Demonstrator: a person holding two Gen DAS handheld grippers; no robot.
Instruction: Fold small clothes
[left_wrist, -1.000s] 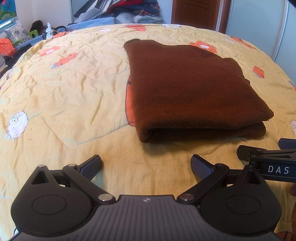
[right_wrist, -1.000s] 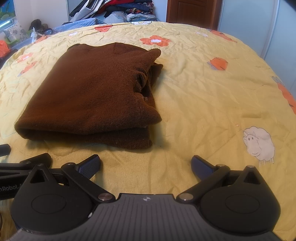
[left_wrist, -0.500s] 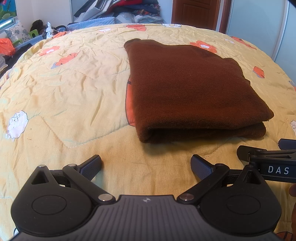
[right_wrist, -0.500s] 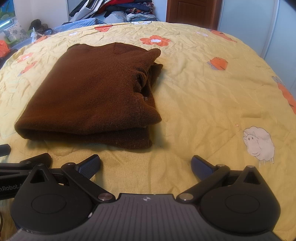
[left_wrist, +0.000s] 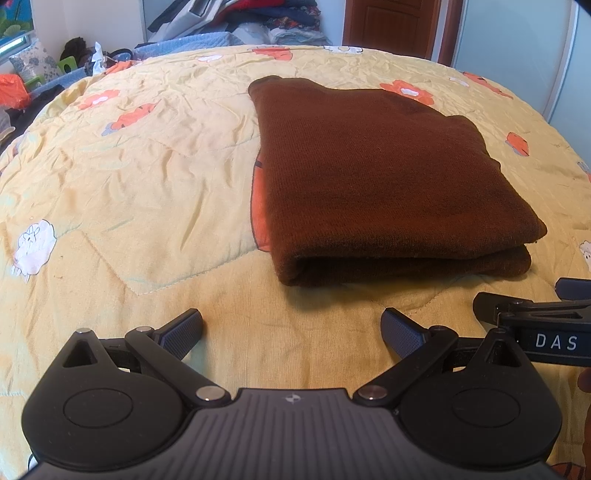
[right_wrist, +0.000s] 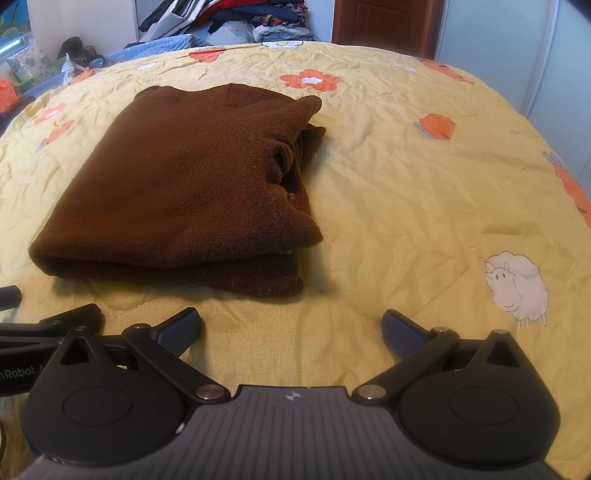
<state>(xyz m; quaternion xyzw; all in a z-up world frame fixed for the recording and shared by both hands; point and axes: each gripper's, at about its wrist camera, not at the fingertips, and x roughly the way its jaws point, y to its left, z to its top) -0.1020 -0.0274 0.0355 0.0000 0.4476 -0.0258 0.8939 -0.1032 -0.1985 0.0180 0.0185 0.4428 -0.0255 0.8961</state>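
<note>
1. One brown sweater (left_wrist: 388, 184), folded into a thick rectangle, lies on the yellow quilt (left_wrist: 129, 177) toward the near edge, with its folded edge facing both grippers.
2. Two grippers hover just short of it: the left gripper (left_wrist: 291, 328) and the right gripper (right_wrist: 291, 328), each with jaws spread wide and holding nothing.
3. One heap of clothes (right_wrist: 240, 18) sits beyond the quilt's far edge, cut off by the frame.
4. The sweater's inner layers are hidden; its right side shows bunched folds.

Plain dark brown sweater (left_wrist: 384, 177) on a yellow quilt (left_wrist: 129, 192) printed with orange flowers and white sheep
</note>
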